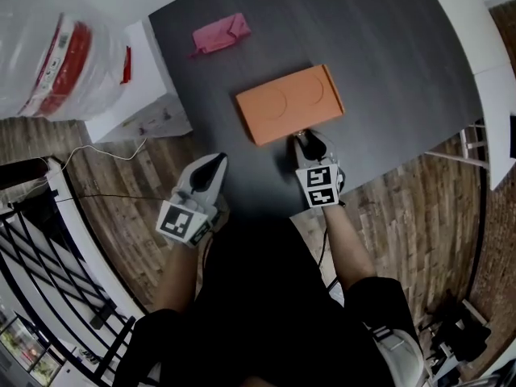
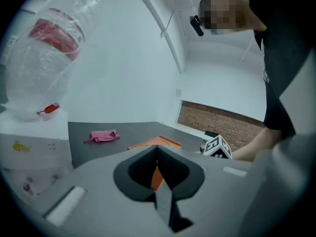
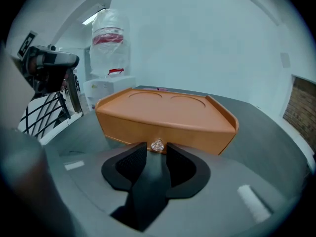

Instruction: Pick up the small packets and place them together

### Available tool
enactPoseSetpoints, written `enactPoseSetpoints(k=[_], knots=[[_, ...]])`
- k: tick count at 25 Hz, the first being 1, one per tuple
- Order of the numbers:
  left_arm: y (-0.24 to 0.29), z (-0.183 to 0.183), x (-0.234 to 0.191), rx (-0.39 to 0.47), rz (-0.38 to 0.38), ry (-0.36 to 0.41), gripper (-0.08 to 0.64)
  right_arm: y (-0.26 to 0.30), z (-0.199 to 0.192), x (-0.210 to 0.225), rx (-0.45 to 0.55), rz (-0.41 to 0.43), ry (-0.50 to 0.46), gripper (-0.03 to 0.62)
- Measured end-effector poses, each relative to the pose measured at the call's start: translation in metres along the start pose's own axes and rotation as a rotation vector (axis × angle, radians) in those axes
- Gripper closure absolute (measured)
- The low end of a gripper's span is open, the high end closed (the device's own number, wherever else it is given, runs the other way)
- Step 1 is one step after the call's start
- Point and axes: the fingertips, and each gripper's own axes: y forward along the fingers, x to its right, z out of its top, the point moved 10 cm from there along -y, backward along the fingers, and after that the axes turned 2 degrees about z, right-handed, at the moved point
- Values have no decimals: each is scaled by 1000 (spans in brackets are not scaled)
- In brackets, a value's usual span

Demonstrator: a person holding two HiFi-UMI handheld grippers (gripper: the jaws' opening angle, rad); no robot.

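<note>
A tiny shiny thing [image 3: 157,144] between the right tool's [image 3: 157,148] tips, just before the orange box's [image 3: 163,115] front, is too small to identify. The left tool's [image 2: 157,149] own body hides most of that box. Left of the box, the head view's edge cuts off a clear bottle [image 1: 48,47].

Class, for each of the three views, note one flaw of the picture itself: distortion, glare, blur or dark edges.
Head view: the wide lens bows the table edges. Left gripper view: dark rounded corners, and the pink packet looks soft. Right gripper view: the clear knob glints, while the orange box is sharp.
</note>
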Motion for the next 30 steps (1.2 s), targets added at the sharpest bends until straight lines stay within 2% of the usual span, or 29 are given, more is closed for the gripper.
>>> enactPoseSetpoints(k=[5, 8, 17, 26, 30], knots=[[-16, -10, -4, -10, 36, -45, 560, 4, 2, 0, -9, -37, 11, 495], [-17, -13, -2, -9, 33, -54, 560, 5, 0, -1, 0, -34, 12, 520], [-17, 0, 13, 15, 8, -56, 560, -1, -6, -4, -2, -55, 9, 520], [-23, -18, 17, 35, 51, -39, 560, -20, -27, -13, -43, -58, -18, 520], [-23, -23, 22, 34, 46, -48, 560, -29, -38, -14, -66, -46, 0, 520]])
